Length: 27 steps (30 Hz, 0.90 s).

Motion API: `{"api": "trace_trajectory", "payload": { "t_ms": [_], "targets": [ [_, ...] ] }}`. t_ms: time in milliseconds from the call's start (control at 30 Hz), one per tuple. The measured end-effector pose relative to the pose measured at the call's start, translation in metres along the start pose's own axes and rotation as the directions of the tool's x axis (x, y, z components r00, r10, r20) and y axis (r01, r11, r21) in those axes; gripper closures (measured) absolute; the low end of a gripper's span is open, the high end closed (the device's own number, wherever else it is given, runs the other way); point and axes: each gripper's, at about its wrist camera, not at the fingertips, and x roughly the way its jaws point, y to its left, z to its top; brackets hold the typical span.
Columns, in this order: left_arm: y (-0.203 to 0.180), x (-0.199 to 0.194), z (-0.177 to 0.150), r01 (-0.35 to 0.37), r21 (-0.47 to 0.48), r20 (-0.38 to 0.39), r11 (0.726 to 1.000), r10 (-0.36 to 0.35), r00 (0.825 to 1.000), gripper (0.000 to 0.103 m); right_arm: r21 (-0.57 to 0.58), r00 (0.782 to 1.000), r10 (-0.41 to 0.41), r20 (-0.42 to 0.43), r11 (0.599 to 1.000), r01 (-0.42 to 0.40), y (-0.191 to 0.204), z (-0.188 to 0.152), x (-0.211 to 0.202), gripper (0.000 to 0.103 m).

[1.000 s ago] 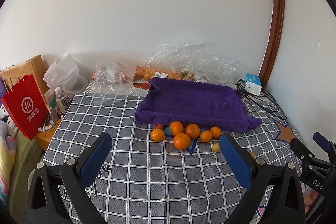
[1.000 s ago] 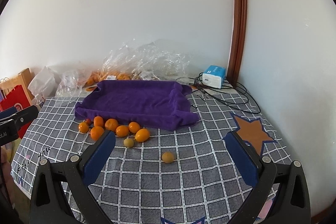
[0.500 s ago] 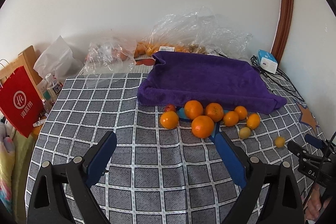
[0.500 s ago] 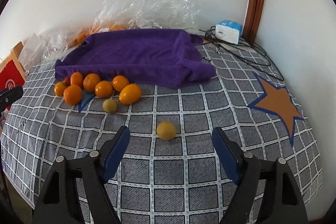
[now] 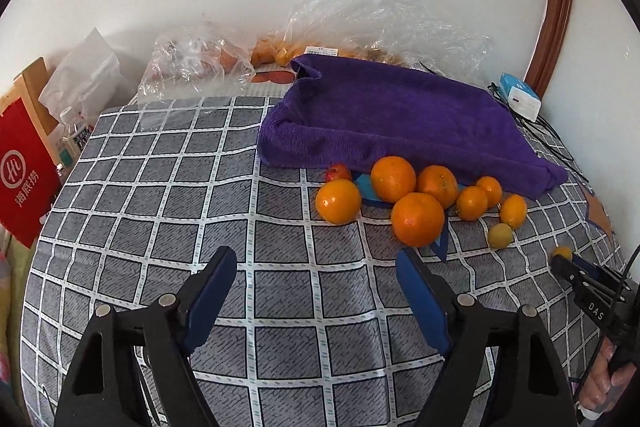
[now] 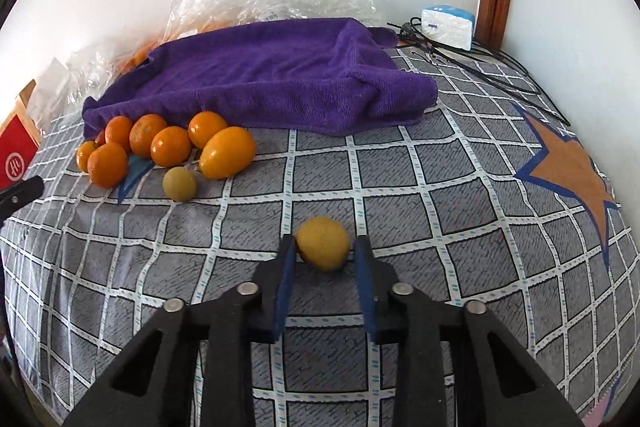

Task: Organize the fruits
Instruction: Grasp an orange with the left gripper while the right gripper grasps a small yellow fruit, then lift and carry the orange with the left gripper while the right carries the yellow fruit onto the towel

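Several oranges (image 5: pixel 417 219) lie in a cluster on the checked tablecloth (image 5: pixel 200 195) in front of a purple towel (image 5: pixel 392 119); they also show in the right wrist view (image 6: pixel 171 146). A small greenish-yellow fruit (image 6: pixel 179 183) lies beside them. My right gripper (image 6: pixel 323 247) is closed around a lone small yellow fruit (image 6: pixel 323 243) that rests on the cloth; its pads touch both sides. My left gripper (image 5: pixel 316 269) is open and empty, just short of the oranges.
Clear plastic bags (image 5: pixel 380 15) with more fruit lie behind the towel by the wall. A white-blue box (image 6: pixel 448 25) and black cables (image 6: pixel 480 63) sit at the back right. A red paper bag (image 5: pixel 22 171) stands off the left edge.
Both grippers moved forward and down toward the table. The right gripper's jaws narrowed and closed around the lone yellow fruit. The left gripper's jaws stayed open.
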Motion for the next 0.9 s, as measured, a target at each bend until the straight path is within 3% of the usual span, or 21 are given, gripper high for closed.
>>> {"api": "trace_trajectory", "payload": {
  "t_ms": [133, 300, 400, 533, 700, 900],
  "targets": [
    [0.002, 0.019, 0.007, 0.029, -0.047, -0.014, 0.998, -0.029, 0.999, 0.023, 0.008, 1.0, 0.007, 0.017, 1.0, -0.007, 0.001, 0.003, 0.0, 0.076],
    [0.001, 0.044, 0.016, 0.049, -0.08, -0.041, 0.996, -0.052, 0.998, 0.032, -0.011, 1.0, 0.013, 0.004, 1.0, -0.013, 0.003, 0.009, 0.008, 0.076],
    [0.0, 0.055, 0.022, 0.035, -0.068, -0.04, 0.997, -0.037, 0.998, 0.046, -0.011, 1.0, 0.024, -0.003, 1.0, -0.024, 0.004, 0.013, 0.013, 0.076],
    [0.001, 0.066, 0.027, 0.075, -0.074, -0.036, 0.994, -0.078, 0.996, 0.05, -0.02, 1.0, 0.016, -0.001, 1.0, -0.016, 0.007, 0.016, 0.018, 0.076],
    [-0.002, 0.068, 0.024, 0.124, -0.059, -0.015, 0.991, -0.125, 0.992, 0.07, 0.008, 0.999, 0.042, 0.009, 0.999, -0.042, 0.002, 0.014, 0.017, 0.076],
    [0.005, 0.065, 0.021, 0.163, -0.103, 0.006, 0.981, -0.163, 0.987, 0.07, 0.028, 0.997, 0.073, 0.02, 0.997, -0.073, -0.002, 0.013, 0.016, 0.076]
  ]
}}
